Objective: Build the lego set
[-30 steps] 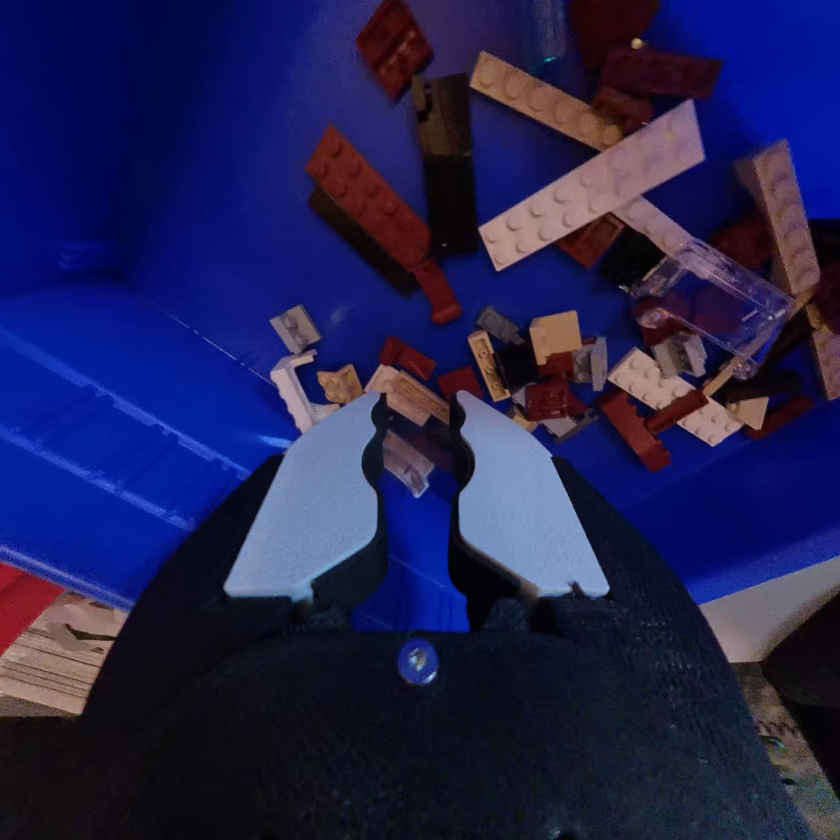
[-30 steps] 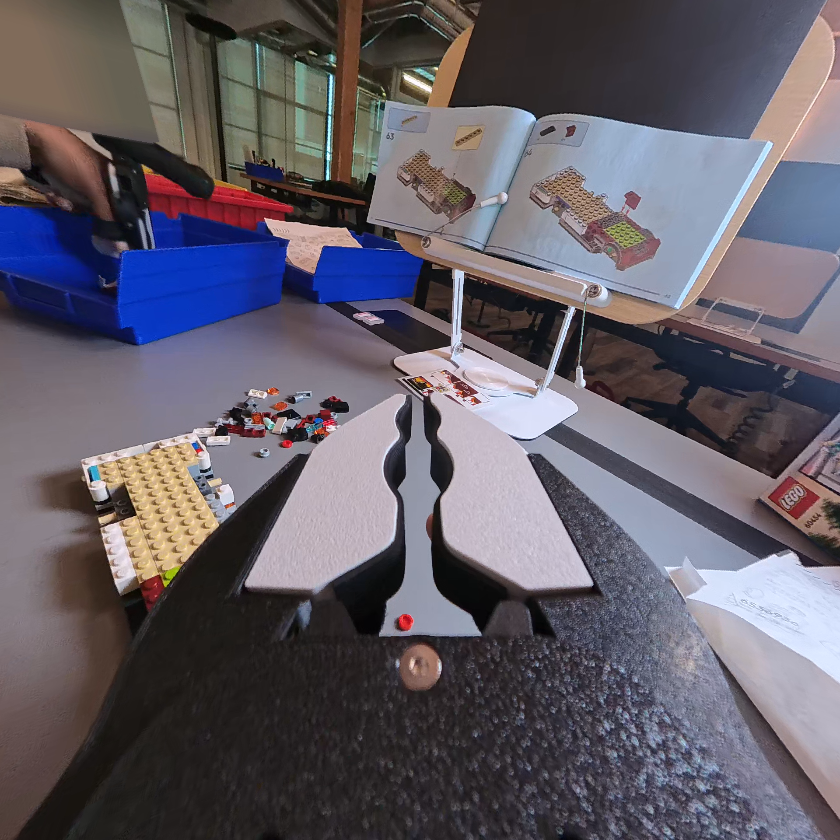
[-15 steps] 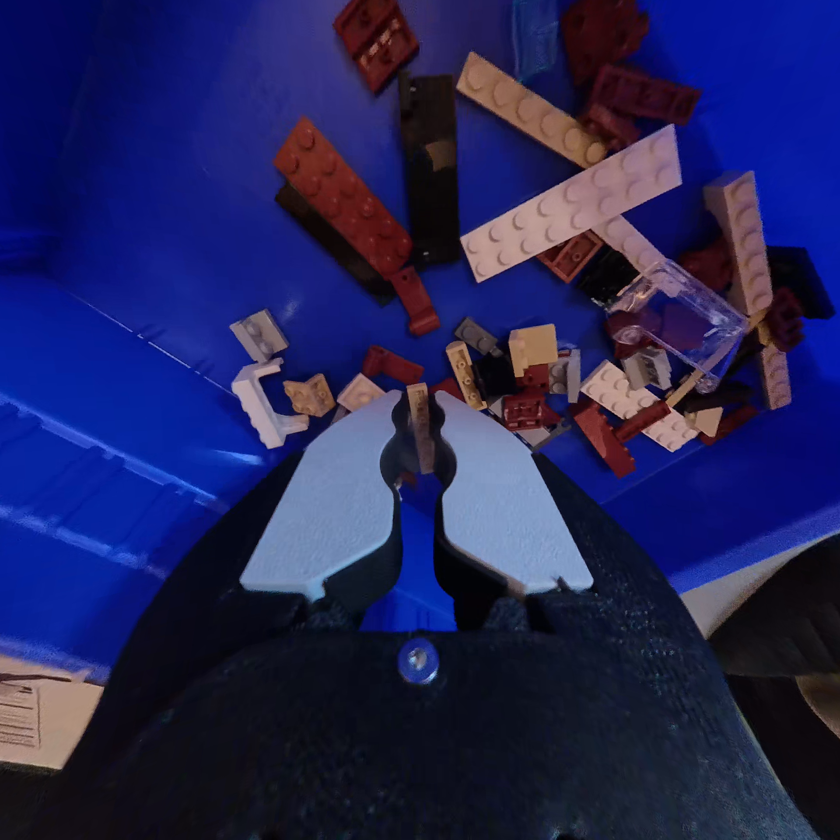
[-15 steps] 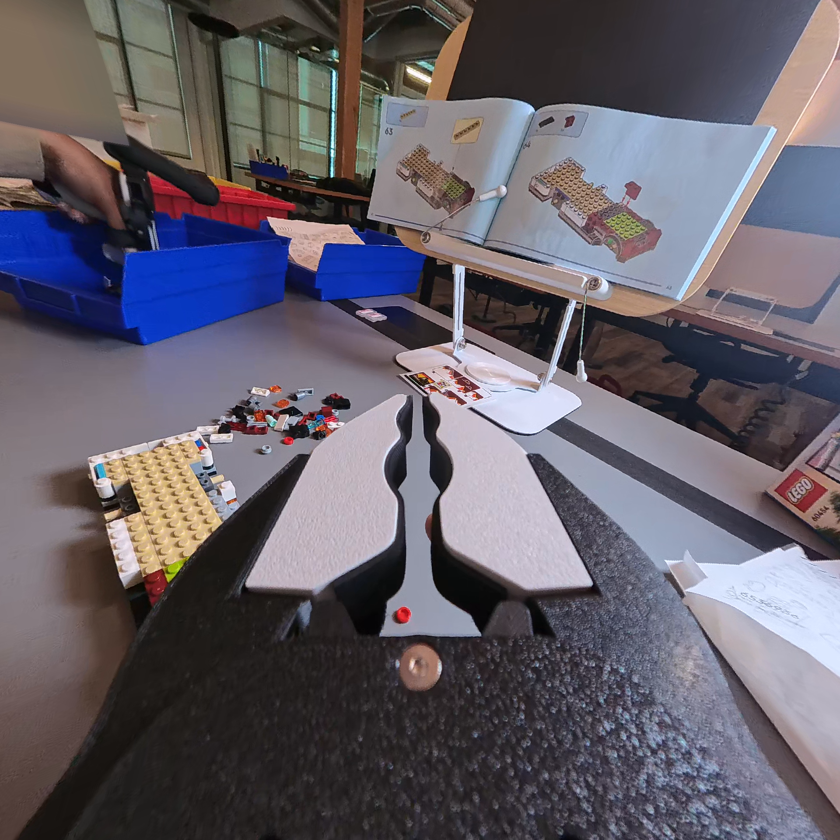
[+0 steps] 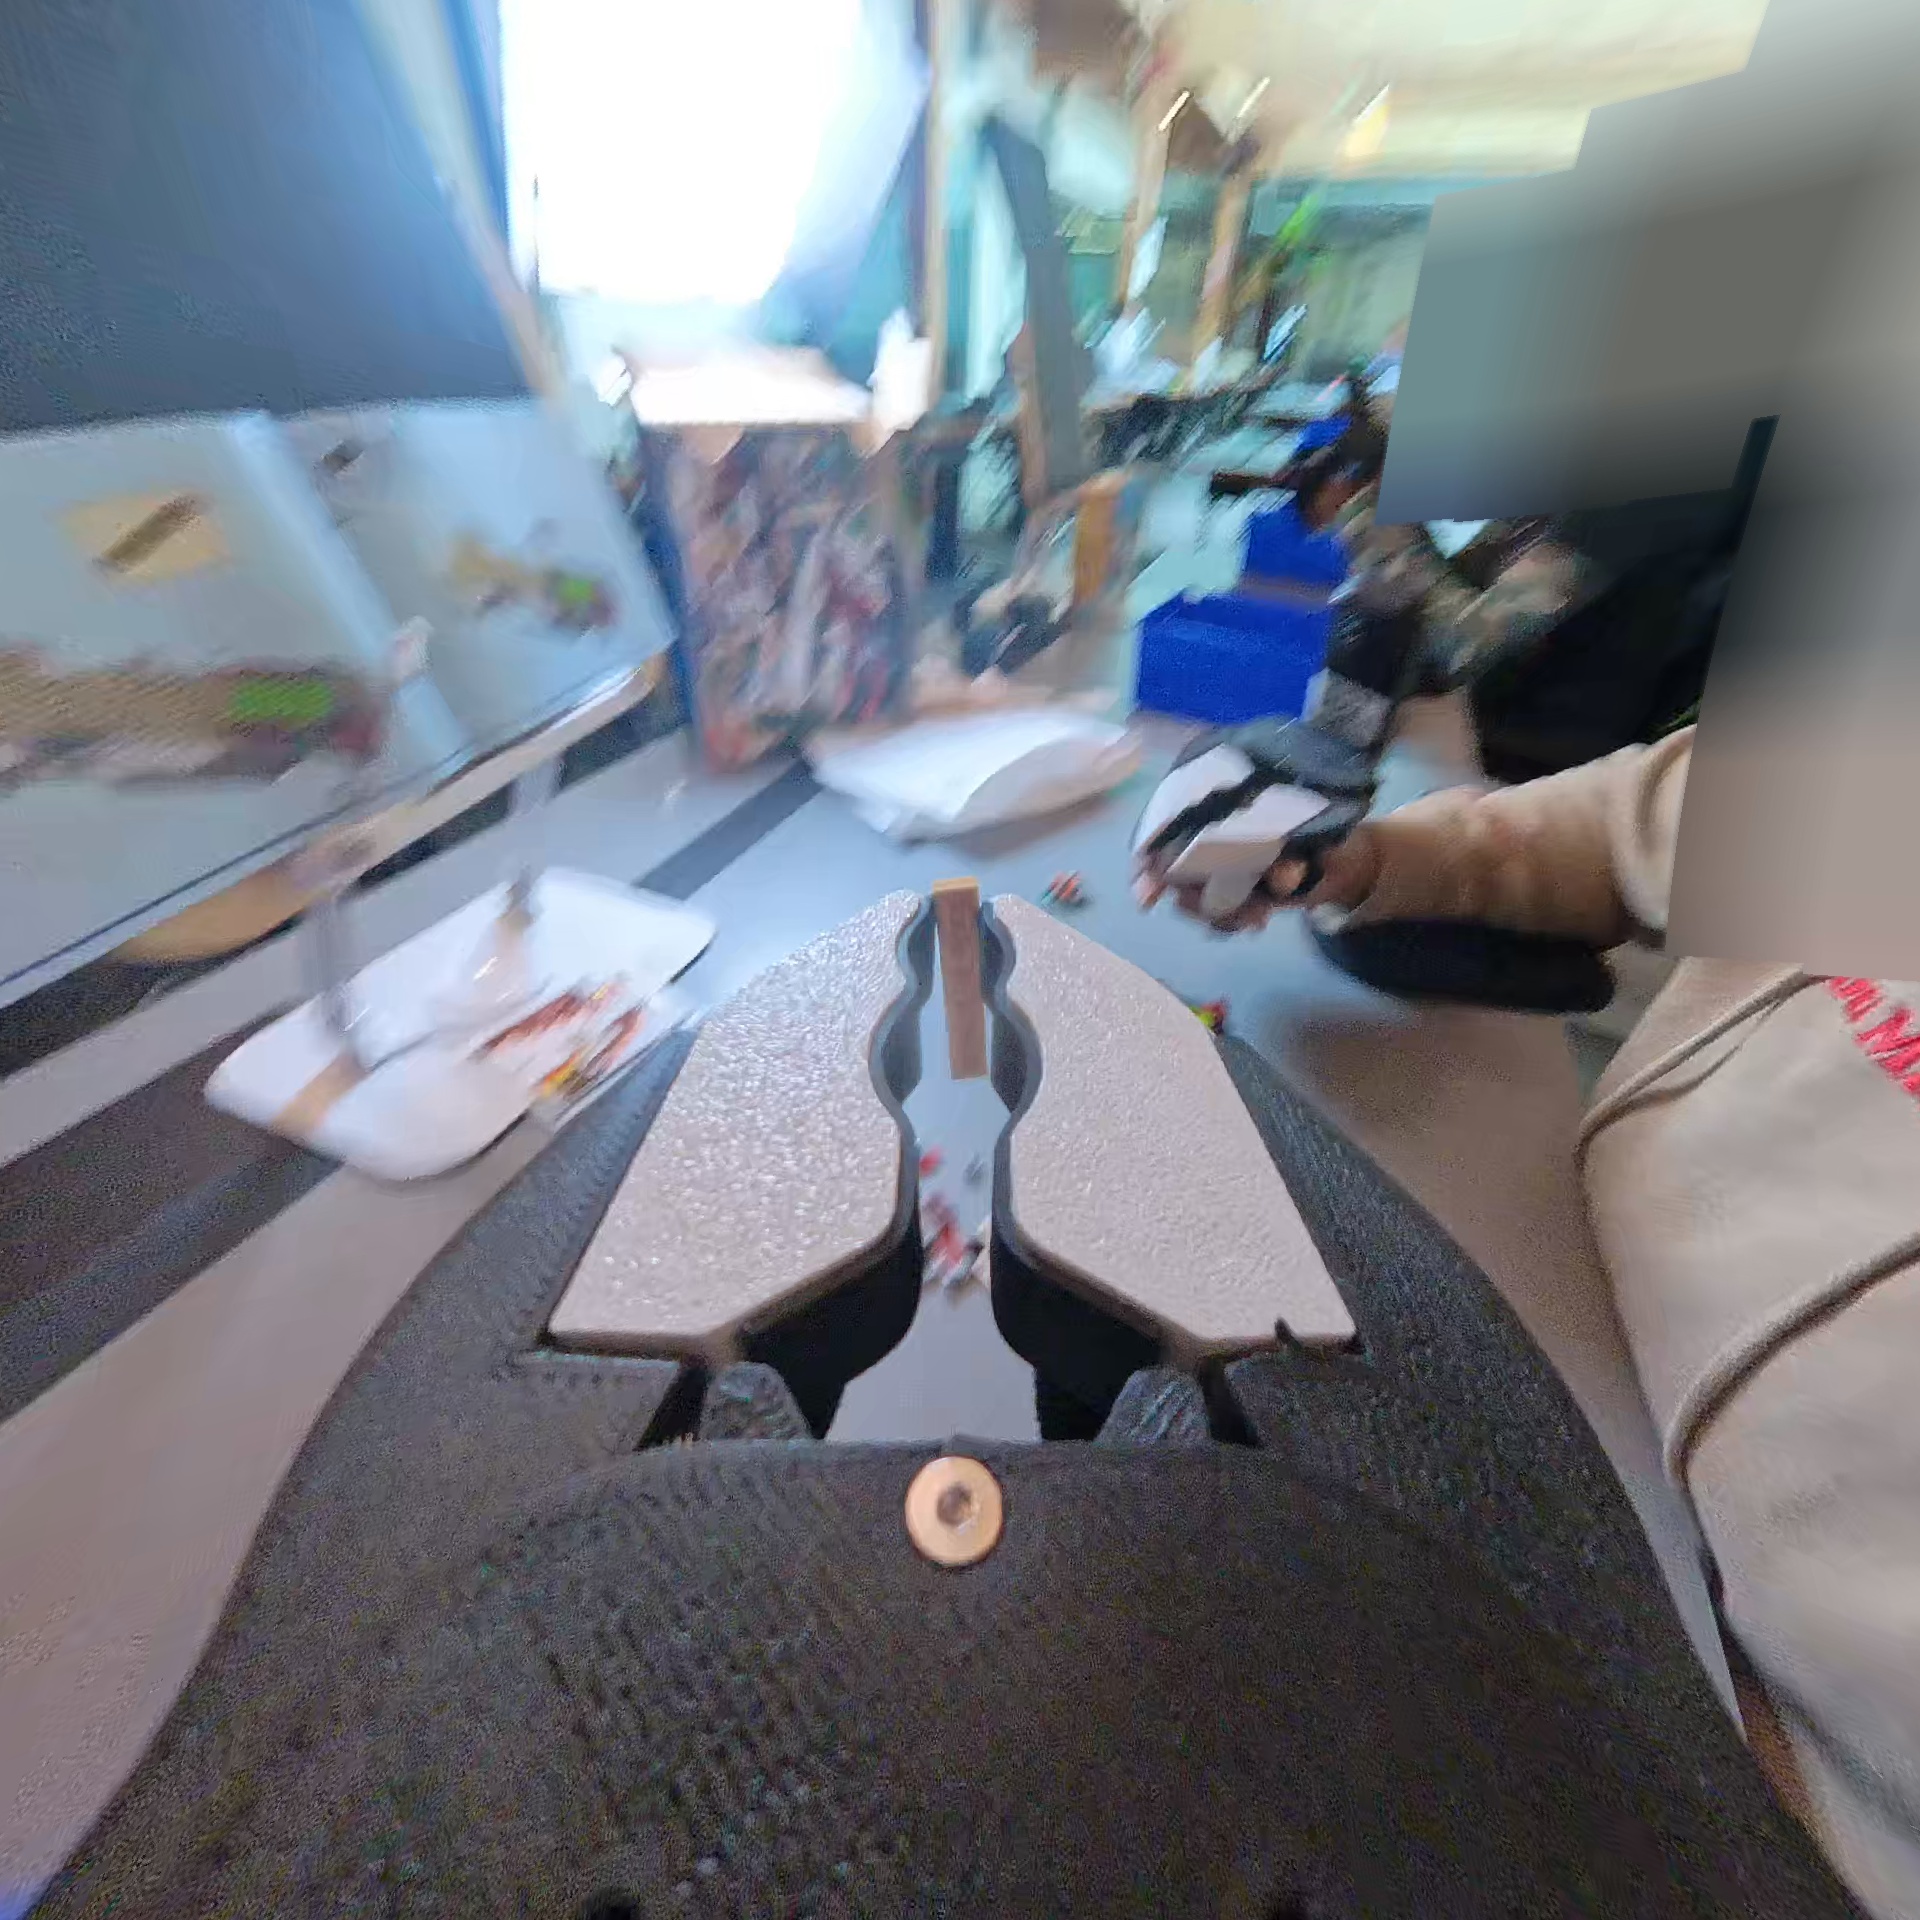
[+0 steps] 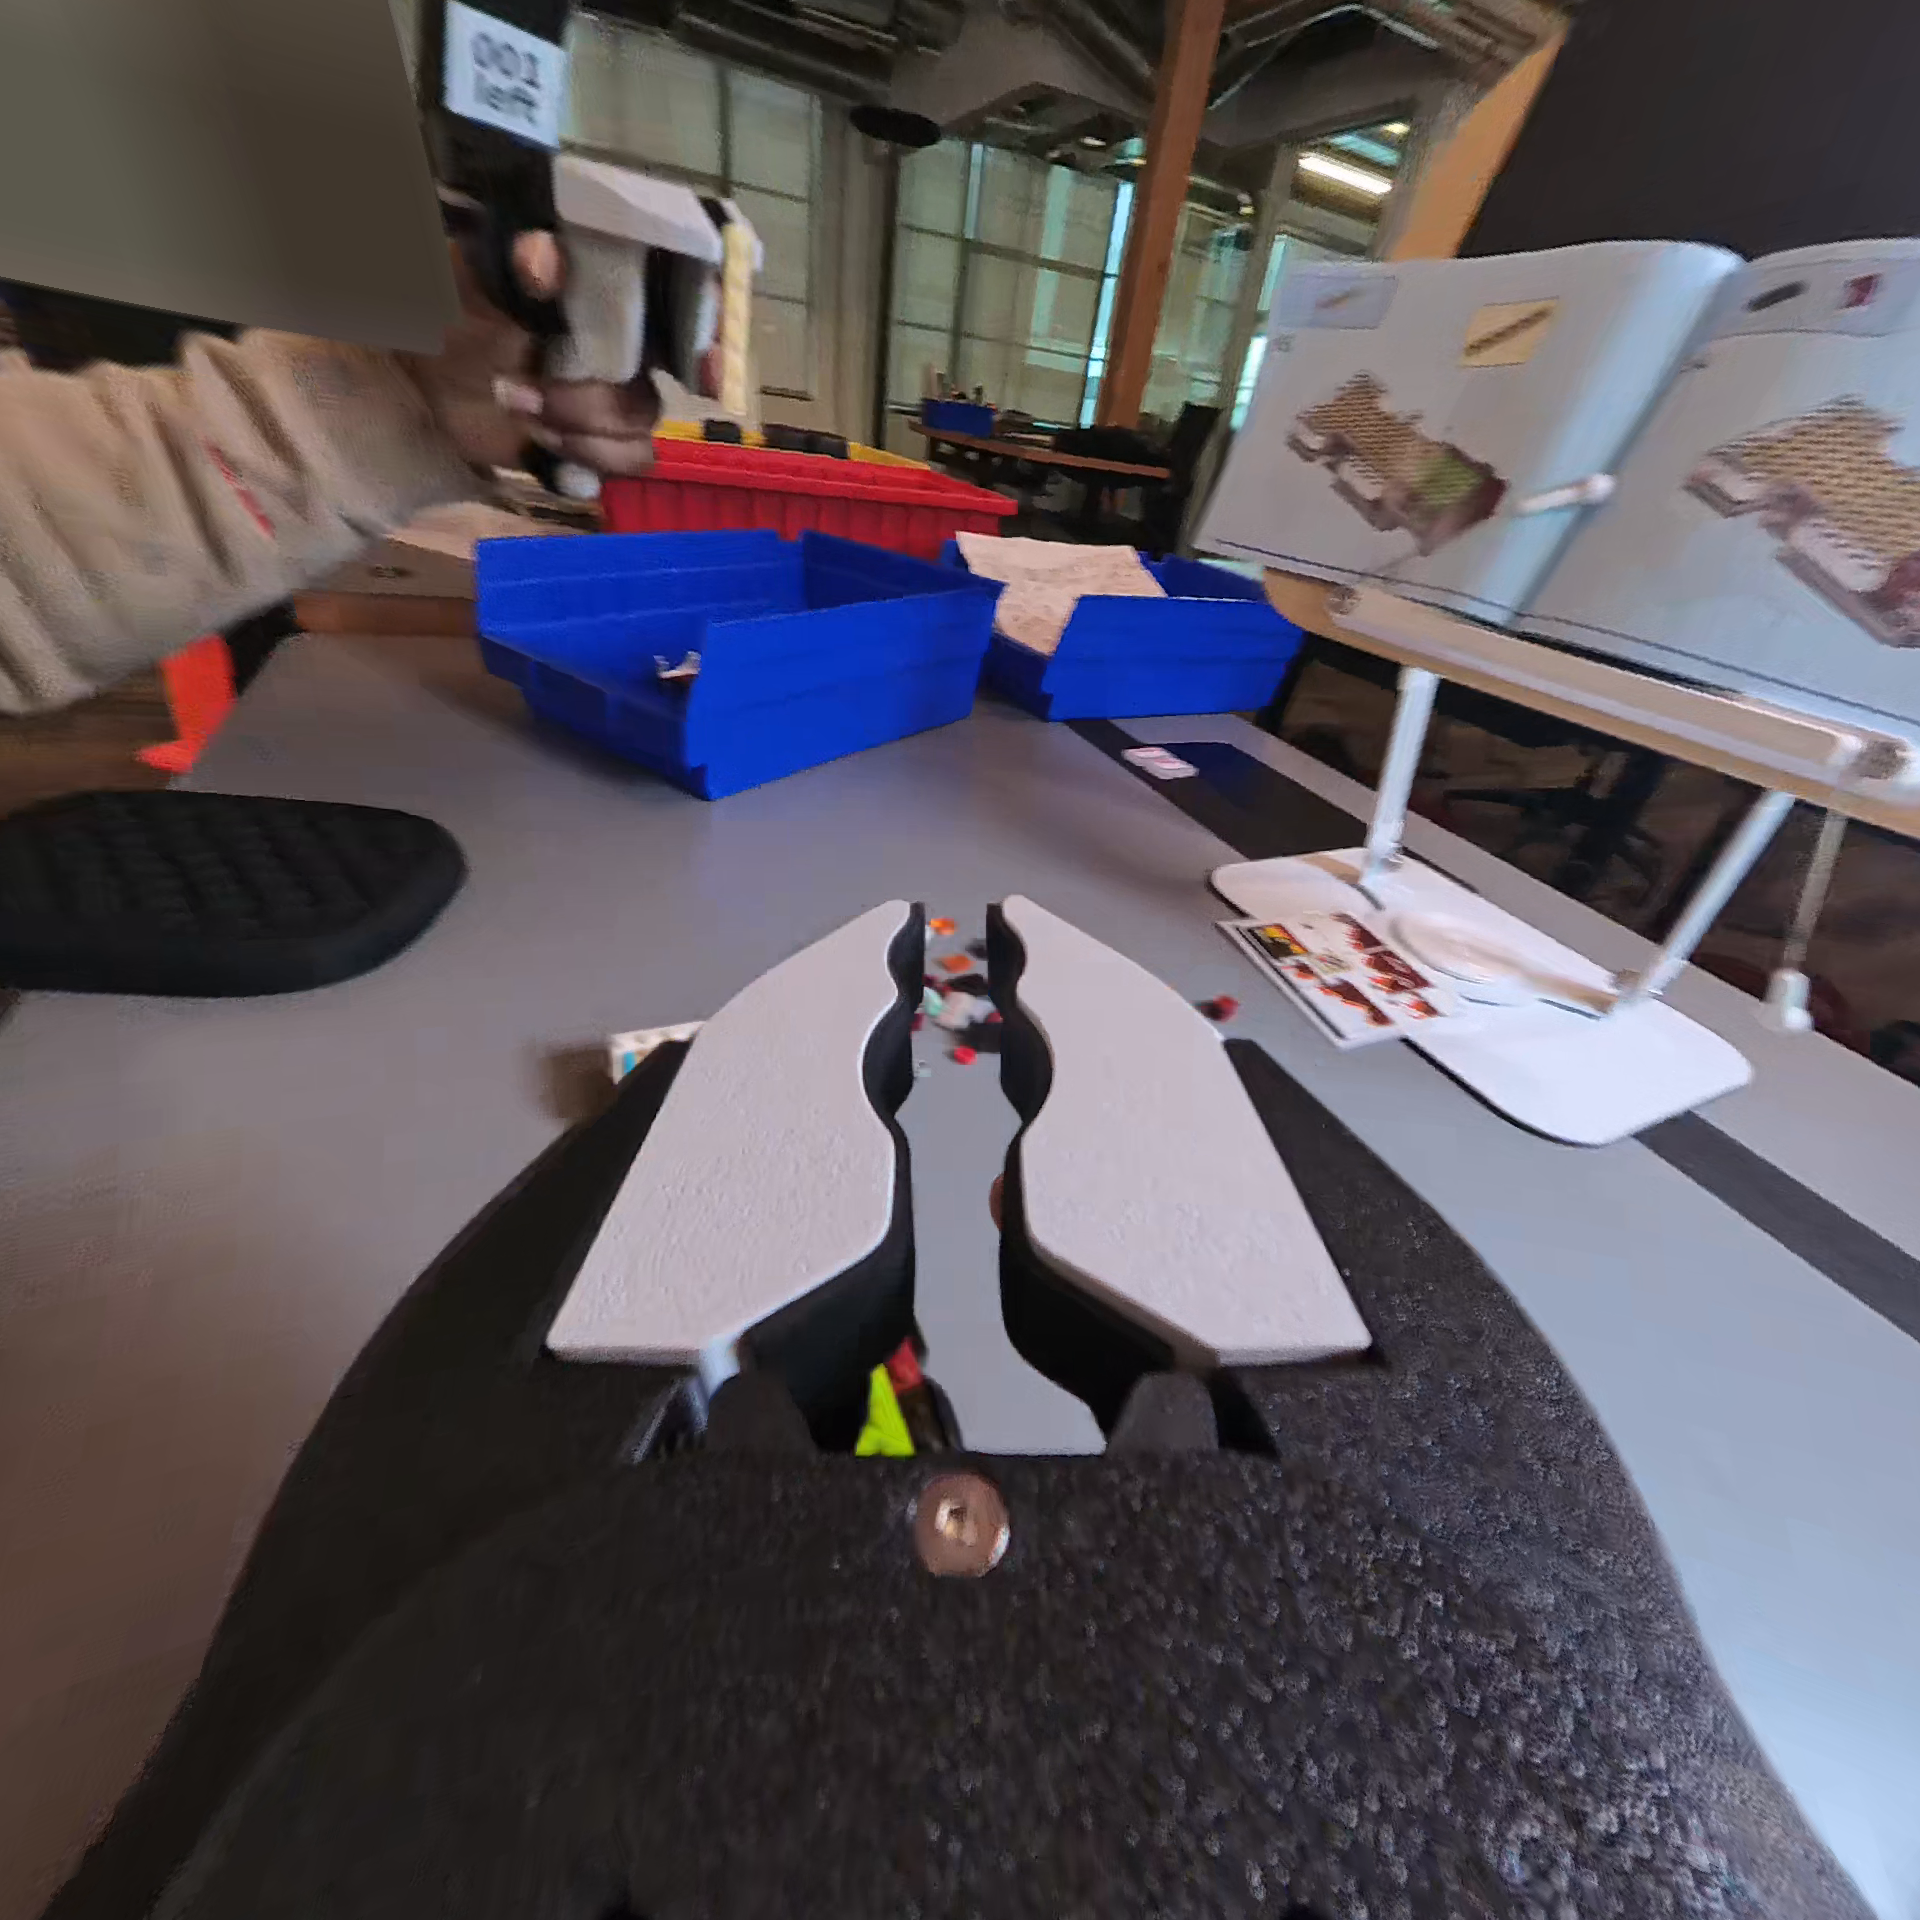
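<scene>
Left claw: closed on a thin tan strip-shaped piece, held on edge between the fingertips, its top end just past the tips. Both pads press on it. Claw is raised above the grey tabletop. Background in this view is motion-blurred.

From the left wrist view:
- 9 o'clock: open instruction booklet on a stand with a white base; a printed sheet lies on the base.
- 12 o'clock: white papers on the tabletop.
- 1 to 2 o'clock: right claw, held by a hand in a beige sleeve; a blue bin behind it.
- Small loose pieces show on the tabletop through the gap behind the held strip.

Right claw: narrowly parted, nothing between the tips. It sits low over the tabletop, directly over a scatter of small red, black and orange pieces.

From the right wrist view:
- 11 o'clock, high: left claw with the tan strip upright in it.
- 12 o'clock: two blue bins, a red bin behind.
- 9 o'clock: black textured pad.
- 2 o'clock: booklet stand.
- Just left of the claw body: corner of a white built piece, mostly hidden.
</scene>
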`<state>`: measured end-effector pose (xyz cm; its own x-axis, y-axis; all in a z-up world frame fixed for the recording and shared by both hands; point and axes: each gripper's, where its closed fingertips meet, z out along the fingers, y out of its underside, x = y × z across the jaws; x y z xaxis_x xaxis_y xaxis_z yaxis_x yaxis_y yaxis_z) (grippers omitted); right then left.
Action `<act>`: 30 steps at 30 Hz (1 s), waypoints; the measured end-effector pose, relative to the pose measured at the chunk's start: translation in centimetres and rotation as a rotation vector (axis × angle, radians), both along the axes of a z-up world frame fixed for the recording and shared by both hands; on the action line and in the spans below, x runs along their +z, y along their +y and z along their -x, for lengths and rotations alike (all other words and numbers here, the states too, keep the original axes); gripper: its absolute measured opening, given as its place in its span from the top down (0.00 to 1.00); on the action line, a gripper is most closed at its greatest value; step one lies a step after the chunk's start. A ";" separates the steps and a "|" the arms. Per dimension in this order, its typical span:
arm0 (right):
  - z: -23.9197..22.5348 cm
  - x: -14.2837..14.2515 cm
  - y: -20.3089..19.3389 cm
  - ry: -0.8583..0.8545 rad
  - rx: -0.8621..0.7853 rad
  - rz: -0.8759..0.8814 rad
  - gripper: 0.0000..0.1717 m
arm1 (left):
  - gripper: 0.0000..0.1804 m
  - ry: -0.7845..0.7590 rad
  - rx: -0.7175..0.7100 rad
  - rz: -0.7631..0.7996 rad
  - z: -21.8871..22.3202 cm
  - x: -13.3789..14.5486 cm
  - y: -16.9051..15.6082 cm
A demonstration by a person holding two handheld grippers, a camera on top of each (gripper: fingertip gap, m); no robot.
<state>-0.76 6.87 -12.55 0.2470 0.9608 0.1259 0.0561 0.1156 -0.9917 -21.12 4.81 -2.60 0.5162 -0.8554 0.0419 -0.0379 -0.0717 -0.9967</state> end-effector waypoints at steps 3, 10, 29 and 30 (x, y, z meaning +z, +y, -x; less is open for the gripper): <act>2.4 1.6 -3.0 0.006 0.141 0.042 0.90 | 0.96 -0.164 -0.163 -0.049 -6.3 -0.4 -1.5; 5.2 4.0 -5.2 0.010 0.261 0.098 0.85 | 0.96 -0.272 -0.376 0.036 -14.4 -2.6 -2.6; 3.4 1.0 -2.1 -0.123 0.222 0.147 0.95 | 0.85 -0.073 -0.299 0.141 -14.9 -8.2 -1.3; 3.1 0.8 -1.7 -0.133 0.209 0.148 0.95 | 0.83 -0.022 -0.282 0.146 -14.8 -9.1 -1.2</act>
